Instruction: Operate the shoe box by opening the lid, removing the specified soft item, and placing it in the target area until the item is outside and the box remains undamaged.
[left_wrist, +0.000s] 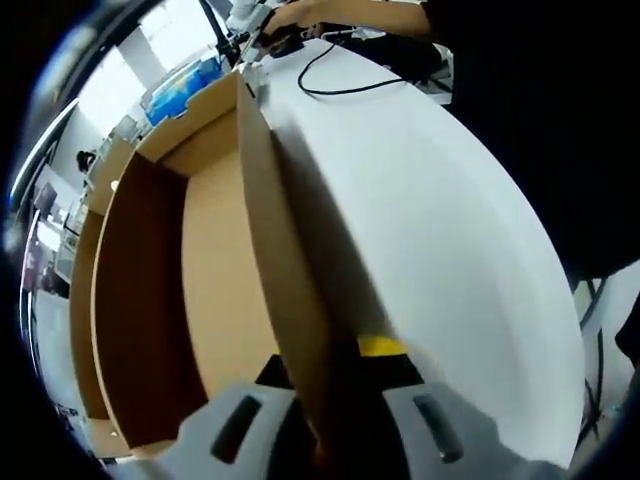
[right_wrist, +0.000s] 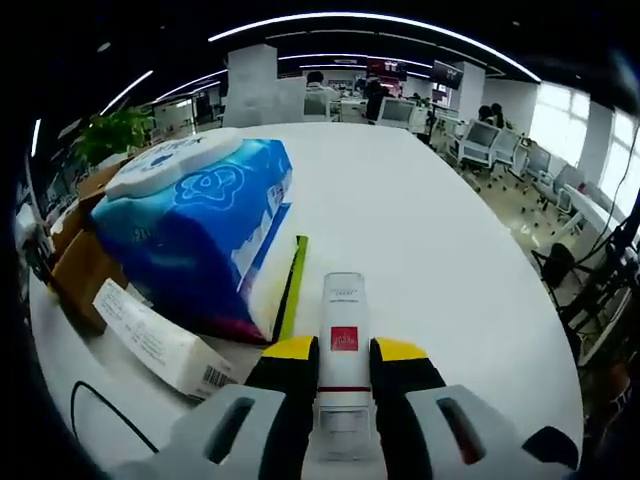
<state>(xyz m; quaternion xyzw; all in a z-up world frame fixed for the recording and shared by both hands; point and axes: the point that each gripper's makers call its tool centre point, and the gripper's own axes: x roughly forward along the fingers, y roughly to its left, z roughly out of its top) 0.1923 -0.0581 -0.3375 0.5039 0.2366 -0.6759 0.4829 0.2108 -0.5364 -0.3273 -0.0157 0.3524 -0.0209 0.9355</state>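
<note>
Left gripper view: left claw (left_wrist: 322, 425) on shoe box (left_wrist: 215, 270) wall

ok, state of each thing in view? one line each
shoe box: open, inside looks bare
left tongs: shut on a cardboard box wall
right tongs: shut on the white tube, held upright
blue wipes pack: lying on the white table, closed
white carton: lying flat on the table

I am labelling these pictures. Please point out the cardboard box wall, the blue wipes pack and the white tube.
cardboard box wall (left_wrist: 285, 300), left gripper view, its brown outer face.
blue wipes pack (right_wrist: 200, 235), right gripper view, its top face.
white tube (right_wrist: 343, 340), right gripper view, its red label.
</note>
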